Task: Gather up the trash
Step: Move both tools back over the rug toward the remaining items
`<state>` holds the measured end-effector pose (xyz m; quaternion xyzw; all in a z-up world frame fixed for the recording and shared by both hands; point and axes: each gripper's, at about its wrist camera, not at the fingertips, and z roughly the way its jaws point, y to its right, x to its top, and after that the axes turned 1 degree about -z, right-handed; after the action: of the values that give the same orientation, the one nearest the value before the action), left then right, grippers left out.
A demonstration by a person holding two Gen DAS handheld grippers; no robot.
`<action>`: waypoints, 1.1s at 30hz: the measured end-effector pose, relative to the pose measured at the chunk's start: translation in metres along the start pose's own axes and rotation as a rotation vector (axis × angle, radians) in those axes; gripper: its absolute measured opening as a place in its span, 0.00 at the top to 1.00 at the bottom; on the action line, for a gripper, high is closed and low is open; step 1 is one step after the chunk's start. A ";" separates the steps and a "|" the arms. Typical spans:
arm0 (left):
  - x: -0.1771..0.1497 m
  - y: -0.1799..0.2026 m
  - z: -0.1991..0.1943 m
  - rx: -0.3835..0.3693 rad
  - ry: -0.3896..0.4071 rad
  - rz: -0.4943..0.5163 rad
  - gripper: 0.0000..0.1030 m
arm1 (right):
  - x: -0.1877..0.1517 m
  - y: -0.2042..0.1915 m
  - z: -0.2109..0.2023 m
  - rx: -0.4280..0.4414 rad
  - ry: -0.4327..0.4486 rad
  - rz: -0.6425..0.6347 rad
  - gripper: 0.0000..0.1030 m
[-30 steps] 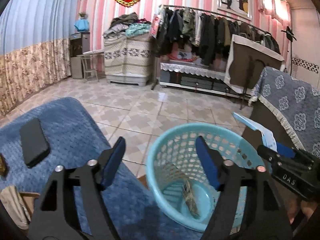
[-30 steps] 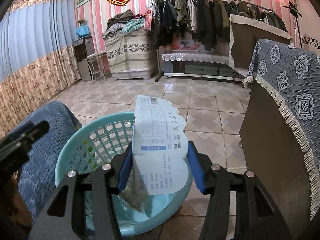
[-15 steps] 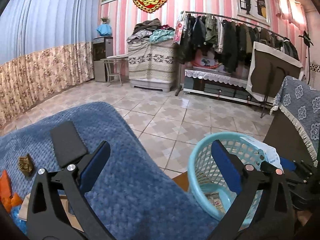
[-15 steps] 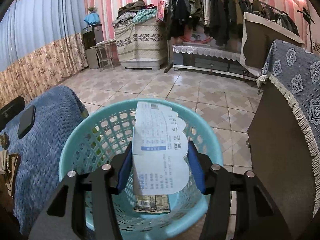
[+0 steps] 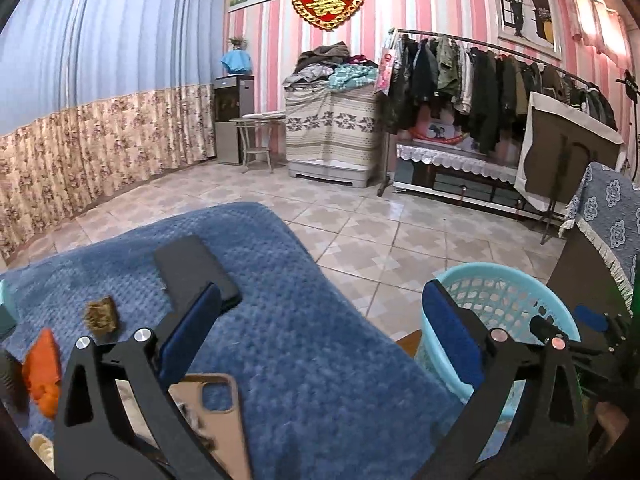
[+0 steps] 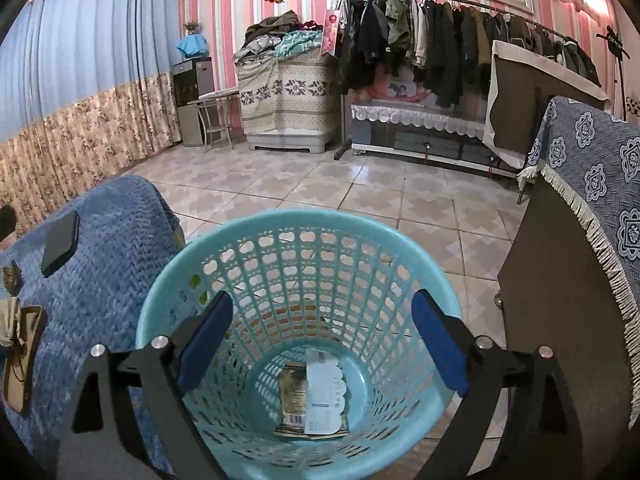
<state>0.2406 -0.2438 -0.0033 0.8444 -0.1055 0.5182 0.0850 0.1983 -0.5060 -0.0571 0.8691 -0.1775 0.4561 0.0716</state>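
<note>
My right gripper (image 6: 320, 340) hangs over the mouth of the teal basket (image 6: 248, 232), pointing down into it, fingers spread wide with nothing between them. A white printed paper (image 6: 325, 392) lies flat on the basket floor on top of a dark wrapper (image 6: 291, 396). My left gripper (image 5: 320, 332) is over the blue blanket (image 5: 280, 320), fingers apart and empty, with a black phone (image 5: 192, 268), small brown scrap (image 5: 101, 317) and orange scrap (image 5: 42, 368) on the near-left blanket.
</note>
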 end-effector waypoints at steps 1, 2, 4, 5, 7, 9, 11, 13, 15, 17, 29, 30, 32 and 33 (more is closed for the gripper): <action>0.000 -0.004 -0.005 0.005 0.004 -0.004 0.05 | 0.000 -0.001 -0.003 0.006 0.001 0.002 0.13; 0.000 -0.009 -0.011 0.010 0.008 -0.008 0.05 | -0.001 -0.003 -0.007 0.009 0.004 0.002 0.13; -0.001 -0.017 -0.023 0.020 0.014 -0.013 0.05 | 0.000 -0.009 -0.018 0.014 0.022 -0.004 0.13; -0.001 -0.022 -0.029 0.027 0.016 -0.015 0.05 | 0.001 -0.013 -0.026 0.013 0.036 -0.007 0.13; -0.003 -0.033 -0.042 0.042 0.020 -0.021 0.05 | 0.004 -0.021 -0.042 0.005 0.062 -0.013 0.08; -0.004 -0.043 -0.056 0.054 0.027 -0.034 0.05 | 0.006 -0.031 -0.057 0.012 0.089 -0.022 0.07; -0.003 -0.060 -0.075 0.066 0.033 -0.056 0.05 | 0.008 -0.042 -0.070 0.022 0.109 -0.041 0.06; -0.003 -0.073 -0.090 0.080 0.041 -0.067 0.05 | 0.012 -0.058 -0.085 0.040 0.131 -0.070 0.06; -0.005 -0.087 -0.104 0.101 0.043 -0.071 0.05 | 0.013 -0.072 -0.098 0.069 0.147 -0.088 0.05; -0.008 -0.102 -0.122 0.132 0.057 -0.070 0.05 | 0.011 -0.090 -0.113 0.120 0.163 -0.113 0.04; -0.058 -0.180 -0.193 0.265 0.005 -0.096 0.05 | -0.035 -0.181 -0.167 0.340 0.140 -0.198 0.04; -0.067 -0.188 -0.198 0.282 -0.005 -0.096 0.05 | -0.042 -0.186 -0.167 0.347 0.133 -0.201 0.04; -0.079 -0.199 -0.202 0.310 -0.016 -0.096 0.05 | -0.055 -0.192 -0.167 0.358 0.125 -0.201 0.04; -0.090 -0.207 -0.206 0.333 -0.022 -0.093 0.05 | -0.061 -0.195 -0.167 0.360 0.122 -0.199 0.04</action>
<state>0.0793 0.0154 0.0021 0.8564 0.0199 0.5148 -0.0333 0.1116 -0.2623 -0.0037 0.8519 -0.0018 0.5228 -0.0295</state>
